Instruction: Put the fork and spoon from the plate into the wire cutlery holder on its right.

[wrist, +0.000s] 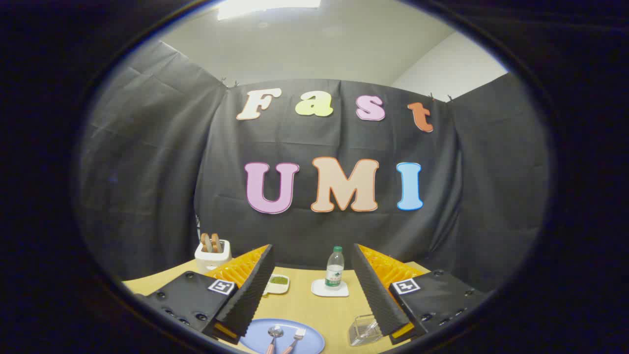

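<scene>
Hovering with gripper [312, 290] fingers wide, holding nothing, above plate [255, 339]. Risk: spoon [274, 334] and fork [296, 337] lying close, nudging both; missing narrow wire holder [364, 330] opening.

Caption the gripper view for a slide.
Open gripper above spoon and fork on plate, wire holder beside.

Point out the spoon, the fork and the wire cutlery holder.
spoon [274, 333]: gripper view, on its bowl.
fork [299, 333]: gripper view, on its tines.
wire cutlery holder [364, 330]: gripper view, on its front wall.
</scene>
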Demonstrator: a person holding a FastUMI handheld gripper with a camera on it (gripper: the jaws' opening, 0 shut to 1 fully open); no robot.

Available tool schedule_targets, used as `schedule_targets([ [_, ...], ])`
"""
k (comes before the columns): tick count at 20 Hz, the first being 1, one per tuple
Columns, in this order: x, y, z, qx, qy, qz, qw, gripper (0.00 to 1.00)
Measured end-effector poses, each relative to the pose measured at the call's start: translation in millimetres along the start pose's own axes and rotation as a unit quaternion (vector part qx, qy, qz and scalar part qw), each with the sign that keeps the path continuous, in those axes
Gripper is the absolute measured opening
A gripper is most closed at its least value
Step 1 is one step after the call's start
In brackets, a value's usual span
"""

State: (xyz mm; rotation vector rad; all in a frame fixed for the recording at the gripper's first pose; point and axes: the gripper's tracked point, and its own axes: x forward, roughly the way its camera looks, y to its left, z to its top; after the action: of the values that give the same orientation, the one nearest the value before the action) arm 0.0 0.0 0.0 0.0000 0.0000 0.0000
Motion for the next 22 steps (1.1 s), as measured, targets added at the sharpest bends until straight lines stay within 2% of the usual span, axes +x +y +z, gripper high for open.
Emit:
schedule_targets([
  [17,14,9,-35,0.005,0.056,0.009,0.998,1.00],
  [22,10,17,-79,-0.008,0.115,0.031,0.993,1.00],
])
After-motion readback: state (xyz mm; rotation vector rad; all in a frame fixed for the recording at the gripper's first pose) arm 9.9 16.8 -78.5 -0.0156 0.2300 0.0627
